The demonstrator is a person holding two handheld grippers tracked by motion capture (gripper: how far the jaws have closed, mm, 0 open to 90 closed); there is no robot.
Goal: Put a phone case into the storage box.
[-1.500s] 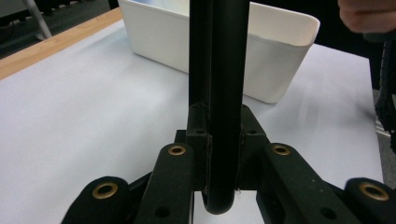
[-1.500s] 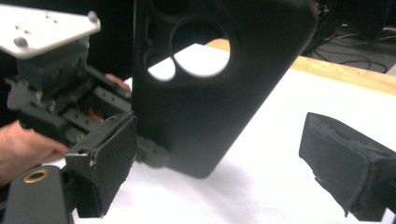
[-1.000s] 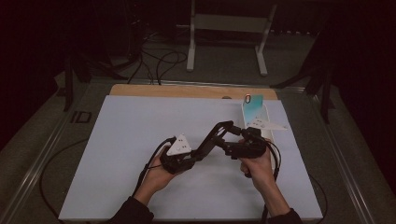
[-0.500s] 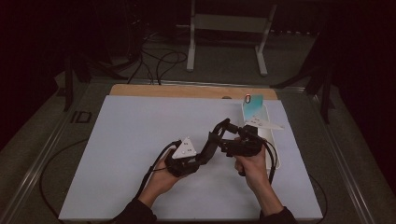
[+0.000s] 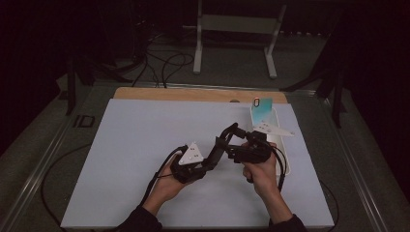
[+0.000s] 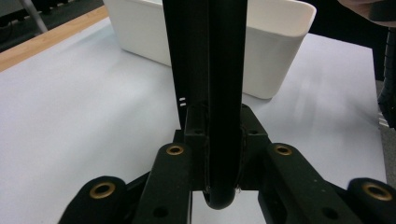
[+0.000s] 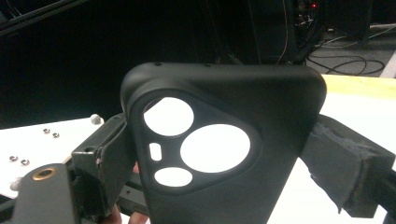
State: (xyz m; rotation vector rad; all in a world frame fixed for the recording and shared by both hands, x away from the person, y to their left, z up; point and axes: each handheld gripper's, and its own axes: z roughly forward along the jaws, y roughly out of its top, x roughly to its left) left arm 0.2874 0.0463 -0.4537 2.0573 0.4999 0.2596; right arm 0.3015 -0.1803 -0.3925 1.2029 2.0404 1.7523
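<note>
dark room, white mat (image 5: 145, 145) on table | black phone case (image 7: 224, 154) held in air over mat, left of white bin (image 5: 283, 159) | left gripper (image 5: 220, 150) pinching case edge | right gripper (image 5: 231, 137) clamping its sides | progress: case lifted; phone (image 5: 261, 104) apparently in bin, fitting left

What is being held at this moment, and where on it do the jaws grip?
A black phone case, pinched on its two side edges by the right gripper. The left gripper clamps the case edge-on.
</note>
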